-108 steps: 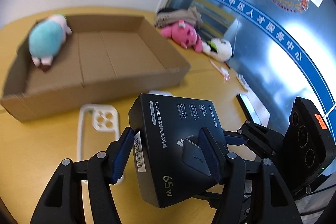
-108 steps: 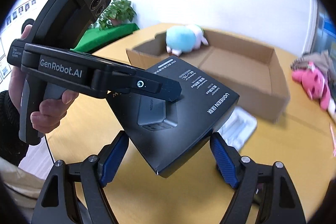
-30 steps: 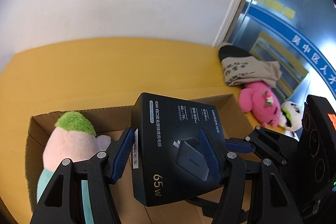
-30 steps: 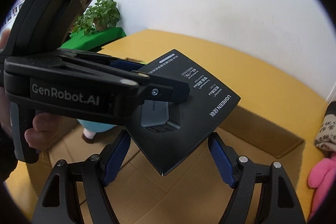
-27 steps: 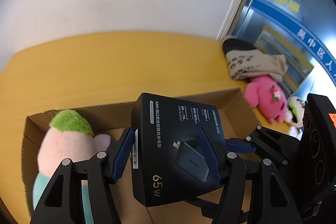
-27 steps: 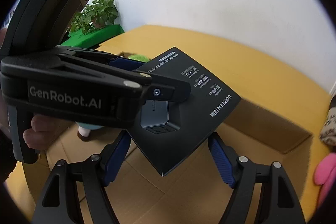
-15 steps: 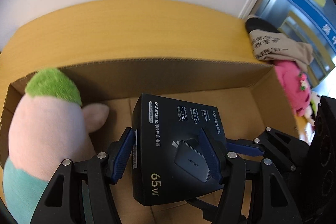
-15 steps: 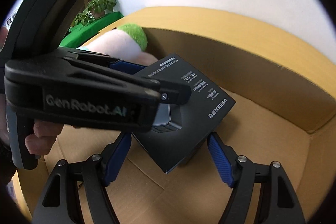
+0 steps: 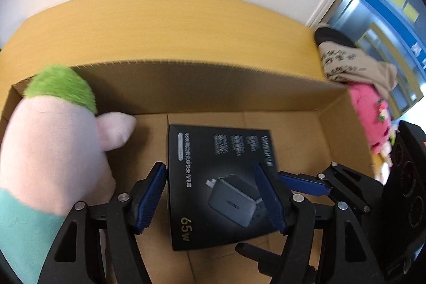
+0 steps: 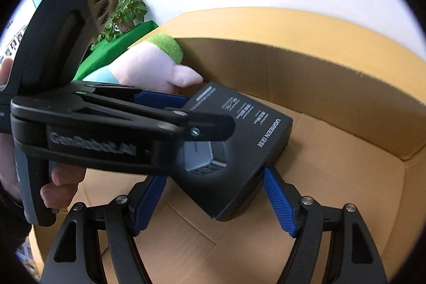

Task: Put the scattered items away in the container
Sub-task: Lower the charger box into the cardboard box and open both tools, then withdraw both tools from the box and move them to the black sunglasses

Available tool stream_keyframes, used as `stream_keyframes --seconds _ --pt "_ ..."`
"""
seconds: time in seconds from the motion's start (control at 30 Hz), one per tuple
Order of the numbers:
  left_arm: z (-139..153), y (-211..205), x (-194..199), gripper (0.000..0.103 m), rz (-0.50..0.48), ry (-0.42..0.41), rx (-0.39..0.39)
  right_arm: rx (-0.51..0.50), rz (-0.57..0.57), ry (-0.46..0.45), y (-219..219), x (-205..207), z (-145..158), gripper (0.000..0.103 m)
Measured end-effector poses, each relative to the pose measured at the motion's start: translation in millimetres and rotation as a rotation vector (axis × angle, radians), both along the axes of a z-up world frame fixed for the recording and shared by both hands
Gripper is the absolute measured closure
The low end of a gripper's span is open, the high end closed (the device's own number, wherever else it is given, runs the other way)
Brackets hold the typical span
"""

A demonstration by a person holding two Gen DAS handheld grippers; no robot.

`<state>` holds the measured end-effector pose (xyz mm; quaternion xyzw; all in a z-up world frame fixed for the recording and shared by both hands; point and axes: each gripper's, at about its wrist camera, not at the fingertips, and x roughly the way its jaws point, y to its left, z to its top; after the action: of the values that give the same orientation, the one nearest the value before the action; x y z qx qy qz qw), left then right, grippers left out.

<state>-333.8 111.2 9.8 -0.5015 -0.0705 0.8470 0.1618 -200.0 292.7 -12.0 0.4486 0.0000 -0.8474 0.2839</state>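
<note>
The black 65W charger box (image 9: 221,177) lies on the floor of the cardboard box (image 9: 213,81). My left gripper (image 9: 213,193) straddles it with blue pads spread, a small gap showing on the left side. In the right wrist view the charger box (image 10: 239,140) rests on the cardboard floor (image 10: 332,177), tilted a little. My right gripper (image 10: 213,201) is open wide around its near corner. A pink, green and teal plush (image 9: 53,140) lies at the container's left end, also in the right wrist view (image 10: 149,65).
A pink plush (image 9: 370,113) and a folded printed cloth (image 9: 346,63) lie outside the container's right wall on the yellow table (image 9: 159,25). A potted plant (image 10: 125,12) stands beyond the table. The left gripper's body (image 10: 80,124) crosses the right wrist view.
Both grippers lowered the charger box into the cardboard box beside the plush. The jaws have spread and the box now lies on the floor.
</note>
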Motion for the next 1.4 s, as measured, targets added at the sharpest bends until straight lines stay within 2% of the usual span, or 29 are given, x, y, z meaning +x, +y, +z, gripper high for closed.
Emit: stream_keyframes --seconds 0.07,0.13,0.3,0.5,0.57,0.63,0.67,0.77,0.97,1.13,1.4 --pt "17 -3 12 0.026 0.012 0.041 0.003 0.012 -0.005 0.003 2 3 13 0.028" --pt "41 -8 31 0.020 0.020 0.106 -0.001 0.032 -0.009 0.015 -28 -10 33 0.026" --pt "103 -20 96 0.007 0.029 0.293 -0.009 -0.002 -0.037 0.061 -33 32 79 0.026" --pt "153 -43 191 0.000 0.074 0.467 -0.037 -0.047 0.005 0.250 -51 124 161 0.024" --pt "160 -48 217 0.000 0.087 0.500 -0.052 -0.066 0.008 0.303 -63 147 182 0.023" --pt "166 -60 245 0.000 0.087 0.512 -0.036 -0.041 0.010 0.351 -72 170 193 0.023" --pt "167 -61 256 0.000 0.084 0.525 -0.052 -0.024 -0.003 0.384 -72 185 199 0.023" --pt "168 -65 292 0.000 0.112 0.572 -0.115 -0.016 -0.060 0.424 -81 215 196 0.023" --pt "157 -78 333 0.000 0.141 0.568 -0.134 -0.042 -0.150 0.293 -80 244 159 0.023" --pt "144 -79 351 0.000 0.145 0.540 -0.109 -0.037 -0.249 0.236 -59 255 138 0.023" --pt "125 -54 362 0.000 0.078 0.508 -0.104 -0.033 -0.320 0.232 -30 278 134 0.023"
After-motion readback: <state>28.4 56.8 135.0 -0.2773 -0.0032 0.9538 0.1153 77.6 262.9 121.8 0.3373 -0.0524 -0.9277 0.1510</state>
